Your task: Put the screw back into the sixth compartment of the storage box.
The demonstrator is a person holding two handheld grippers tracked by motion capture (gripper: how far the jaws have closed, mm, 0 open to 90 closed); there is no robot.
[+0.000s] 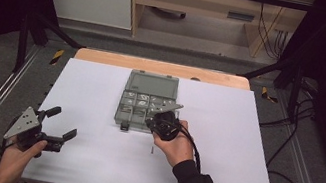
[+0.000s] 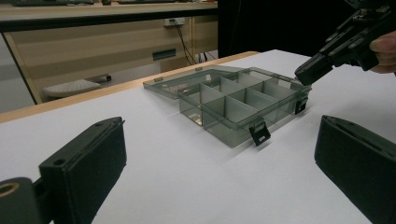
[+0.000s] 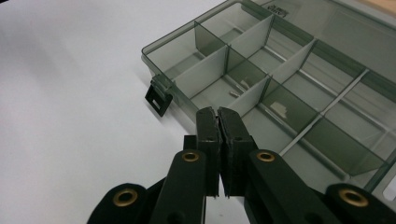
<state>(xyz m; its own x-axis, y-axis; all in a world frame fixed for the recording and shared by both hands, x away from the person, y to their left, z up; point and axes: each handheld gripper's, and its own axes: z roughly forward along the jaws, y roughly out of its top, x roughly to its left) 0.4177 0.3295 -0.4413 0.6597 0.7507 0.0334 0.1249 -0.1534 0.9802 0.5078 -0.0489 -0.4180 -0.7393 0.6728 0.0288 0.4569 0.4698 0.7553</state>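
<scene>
White board covered the table (image 1: 101, 85), with an open compartment box (image 1: 145, 106) at its centre, long axis running away from the person. Right tongs (image 3: 218, 114), jaws pressed shut on nothing visible, hovered over the box's near right compartments. Left tongs (image 1: 61, 122), spread wide open, rested well apart, lower left.

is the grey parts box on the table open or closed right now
Open. The box's lid lies folded back flat on the table behind it, and the divided compartments are uncovered.
</scene>
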